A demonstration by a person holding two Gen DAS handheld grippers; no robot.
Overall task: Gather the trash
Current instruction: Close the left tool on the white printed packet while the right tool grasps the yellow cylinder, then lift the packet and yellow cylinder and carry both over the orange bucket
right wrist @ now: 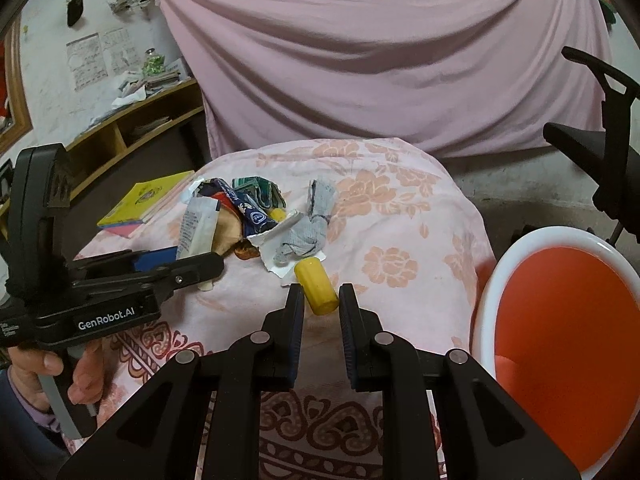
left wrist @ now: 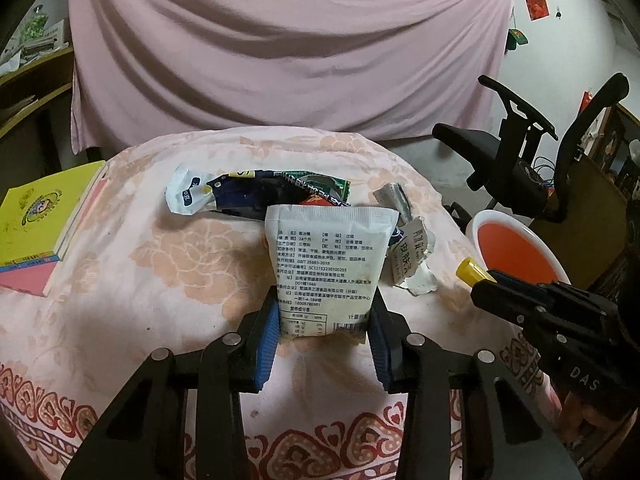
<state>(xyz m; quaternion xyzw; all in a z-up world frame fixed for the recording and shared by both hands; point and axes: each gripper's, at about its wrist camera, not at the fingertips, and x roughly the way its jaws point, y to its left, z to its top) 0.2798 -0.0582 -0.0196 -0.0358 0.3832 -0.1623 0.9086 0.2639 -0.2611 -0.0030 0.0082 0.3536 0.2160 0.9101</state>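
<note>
- While the left gripper (left wrist: 323, 320) stands over the flowered cloth (left wrist: 140, 280), its blue pads sit on either side of a white sachet (left wrist: 328, 264); the pads look to touch the sachet's lower edges, so it seems lightly pinched, though I cannot tell how firm the hold is.
- Printed side up toward the left camera, the sachet rises from between the fingers and leans toward the pile behind it.
- Behind it lies the trash pile: a dark blue wrapper (left wrist: 248, 196) with a white torn end, a green packet (left wrist: 328, 186), and torn paper (left wrist: 412, 256) just to the right.
- From the right camera the same pile shows a crumpled grey rag (right wrist: 304, 238) lying on a white scrap, beside the blue wrapper.
- Half open, the right gripper (right wrist: 320, 304) has its fingers either side of a yellow cap (right wrist: 318, 290); a gap shows on each side, so it holds nothing.
- That cap lies on the cloth at the near edge of the pile, touching the white scrap.
- A bin (right wrist: 560, 320), white-rimmed with an orange inside, stands to the right of the table, near the right gripper.
- A yellow book (left wrist: 36, 216) lies on a pink one at the table's left edge, well apart from the trash.
- Pink drapery (left wrist: 280, 40) hangs behind, with a black chair (left wrist: 516, 160) at the right.
</note>
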